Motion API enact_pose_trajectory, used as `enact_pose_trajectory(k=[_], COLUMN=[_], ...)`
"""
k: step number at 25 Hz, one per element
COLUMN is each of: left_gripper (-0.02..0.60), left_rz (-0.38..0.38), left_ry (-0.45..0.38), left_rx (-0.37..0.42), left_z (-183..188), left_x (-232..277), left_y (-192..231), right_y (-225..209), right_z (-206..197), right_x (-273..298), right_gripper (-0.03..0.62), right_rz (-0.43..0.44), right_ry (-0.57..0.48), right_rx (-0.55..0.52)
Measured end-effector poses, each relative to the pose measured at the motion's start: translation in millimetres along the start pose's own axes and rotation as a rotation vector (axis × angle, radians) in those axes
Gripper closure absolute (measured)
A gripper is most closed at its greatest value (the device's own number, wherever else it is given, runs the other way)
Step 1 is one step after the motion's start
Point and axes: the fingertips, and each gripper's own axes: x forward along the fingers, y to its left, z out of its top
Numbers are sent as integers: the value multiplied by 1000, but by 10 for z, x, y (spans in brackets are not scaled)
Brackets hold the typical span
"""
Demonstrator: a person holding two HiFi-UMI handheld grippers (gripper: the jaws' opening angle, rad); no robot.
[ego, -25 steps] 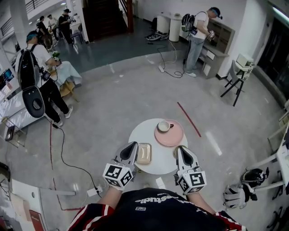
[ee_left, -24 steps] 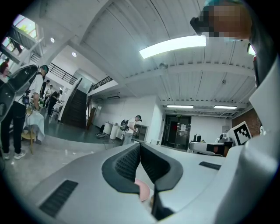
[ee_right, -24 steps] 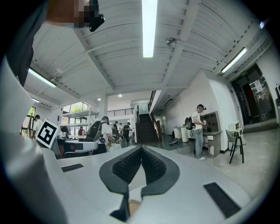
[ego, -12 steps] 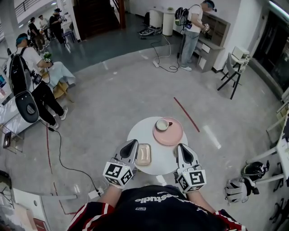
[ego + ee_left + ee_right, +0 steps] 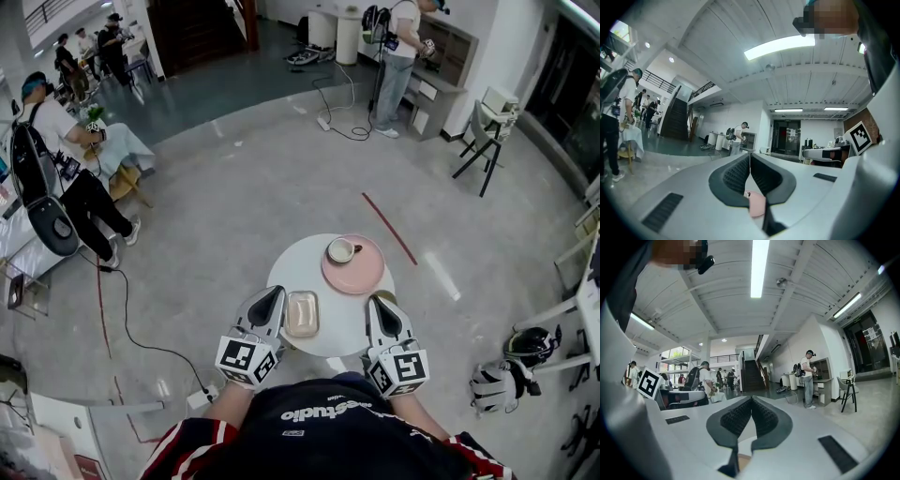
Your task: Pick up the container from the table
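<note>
Head view: a round white desk (image 5: pixel 296 272) is sitting at lower centre of the frame. A shallow beige container (image 5: pixel 302 313) is lying on its lower left part, just beside the left gripper (image 5: pixel 272 297). The right gripper (image 5: pixel 377 302) is hovering at the desk's lower right edge. Above, a pink plate (image 5: pixel 362 274) is carrying a cup (image 5: pixel 340 249).

Left gripper view: the jaws are pressing together, holding nothing.

Right gripper view: the jaws are likewise meeting, empty.

The container is probably light, stiff and somewhat slick, so pinching one long rim seems best.
</note>
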Motion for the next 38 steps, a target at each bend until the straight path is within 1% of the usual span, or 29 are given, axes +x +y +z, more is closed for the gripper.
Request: enact_pose_trajectory(k=[3, 8, 9, 10, 17, 25, 30, 34, 38], left_gripper=[555, 552, 527, 483, 397, 394, 394, 394, 393], left_rz=[-8, -17, -24, -31, -64, -60, -34, -17, -15], left_ry=[-5, 4, 9, 13, 22, 35, 60, 107, 169], left_rx=[10, -4, -8, -13, -25, -54, -81, -119, -171], left_z=[-8, -52, -61, -72, -125, -265, -432, -674, -982], left_x=[-4, 9, 17, 31, 136, 159, 148, 184, 250], left_y=[-3, -10, -17, -25, -50, -13, 122, 235, 317], right_y=[25, 39, 38, 31, -48, -62, -9, 13, -11], right_z=[-15, -27, -26, -27, -32, -78, -128, -155, -176], right_x=[-4, -27, -32, -34, -65, -94, -56, -20, -3], right_gripper=[577, 579, 577, 577, 578, 578, 577, 578, 577], right_rz=[2, -3, -5, -6, -27, -31, -26, -9, -18], right_ry=[5, 15, 17, 18, 19, 23, 30, 24, 31], right_rx=[-7, -16, -18, -19, -21, -25, -28, -43, -38])
